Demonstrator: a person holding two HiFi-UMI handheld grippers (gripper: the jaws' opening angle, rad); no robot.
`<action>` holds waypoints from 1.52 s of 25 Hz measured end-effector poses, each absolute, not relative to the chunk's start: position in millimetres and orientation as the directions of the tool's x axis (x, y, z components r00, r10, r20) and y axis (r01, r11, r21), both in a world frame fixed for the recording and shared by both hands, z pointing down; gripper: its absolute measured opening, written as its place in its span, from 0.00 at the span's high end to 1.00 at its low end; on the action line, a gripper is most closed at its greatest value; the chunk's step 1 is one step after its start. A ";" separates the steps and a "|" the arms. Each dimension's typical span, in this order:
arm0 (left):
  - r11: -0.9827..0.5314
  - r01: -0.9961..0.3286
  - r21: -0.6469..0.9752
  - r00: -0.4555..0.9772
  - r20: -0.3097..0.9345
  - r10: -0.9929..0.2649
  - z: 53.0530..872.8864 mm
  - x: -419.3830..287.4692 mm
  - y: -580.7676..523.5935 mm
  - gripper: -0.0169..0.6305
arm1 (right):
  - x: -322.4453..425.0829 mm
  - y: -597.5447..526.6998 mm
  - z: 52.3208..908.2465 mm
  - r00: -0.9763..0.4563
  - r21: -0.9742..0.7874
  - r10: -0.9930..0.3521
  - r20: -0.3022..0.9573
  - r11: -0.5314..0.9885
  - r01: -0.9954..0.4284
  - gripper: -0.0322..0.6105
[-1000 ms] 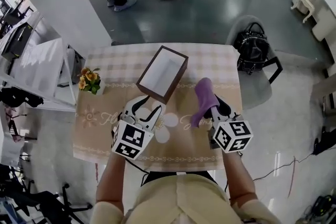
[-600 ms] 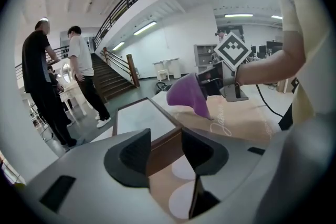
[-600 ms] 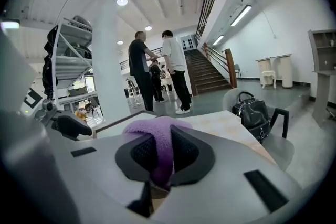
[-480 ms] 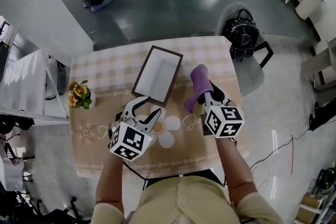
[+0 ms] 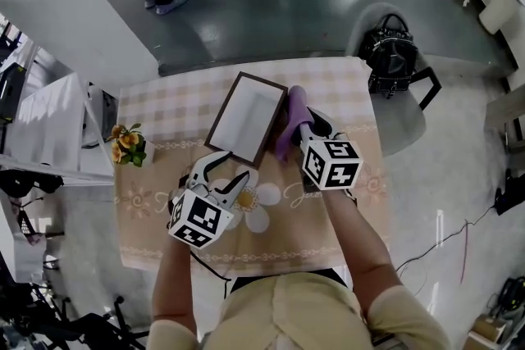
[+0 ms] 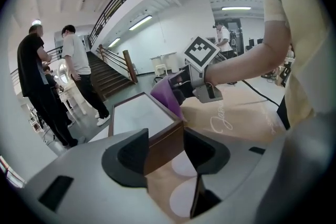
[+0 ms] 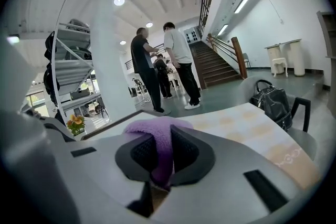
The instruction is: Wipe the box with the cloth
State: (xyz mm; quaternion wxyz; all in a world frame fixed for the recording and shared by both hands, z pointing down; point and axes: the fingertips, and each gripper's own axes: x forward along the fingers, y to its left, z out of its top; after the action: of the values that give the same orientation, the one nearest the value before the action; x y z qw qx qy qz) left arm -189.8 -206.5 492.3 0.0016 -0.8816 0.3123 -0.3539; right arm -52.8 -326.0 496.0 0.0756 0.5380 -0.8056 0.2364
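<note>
Head view: right gripper (image 5: 302,127), clamped on the cloth (image 5: 287,127), has swung left. The cloth now meets the right wall of the box (image 5: 246,115), near the far edge of the table (image 5: 164,106). We judge wiping starts. Left gripper (image 5: 225,175) is opening, with the box corner between its jaws, ungripped.

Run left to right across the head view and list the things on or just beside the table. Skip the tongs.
flowers -> box -> cloth -> black bag, which sits on the chair beside the table
</note>
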 end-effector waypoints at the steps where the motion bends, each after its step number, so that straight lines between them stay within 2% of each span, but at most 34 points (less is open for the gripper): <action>1: -0.804 -0.551 -0.221 0.554 0.624 -0.551 492.2 -190.0 -206.9 0.63 | -57.0 -327.9 498.3 -0.421 -0.303 -0.824 0.379 0.319 -0.898 0.88; 9: -0.804 -0.559 -0.202 0.557 0.628 -0.544 492.7 -189.9 -206.4 0.61 | -85.7 -331.2 507.9 -0.513 -0.320 -0.761 0.397 0.409 -0.855 0.88; 38: -0.809 -0.557 -0.190 0.598 0.584 -0.549 494.3 -189.4 -206.0 0.59 | -121.1 -261.6 522.2 -0.624 -0.374 -0.662 0.417 0.501 -0.781 0.88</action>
State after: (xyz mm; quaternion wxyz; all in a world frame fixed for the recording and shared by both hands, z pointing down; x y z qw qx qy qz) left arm -189.4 -206.0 494.3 -0.0062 -0.8938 0.3093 -0.3248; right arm -121.1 -261.6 522.2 0.1099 0.4197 -0.8592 0.2712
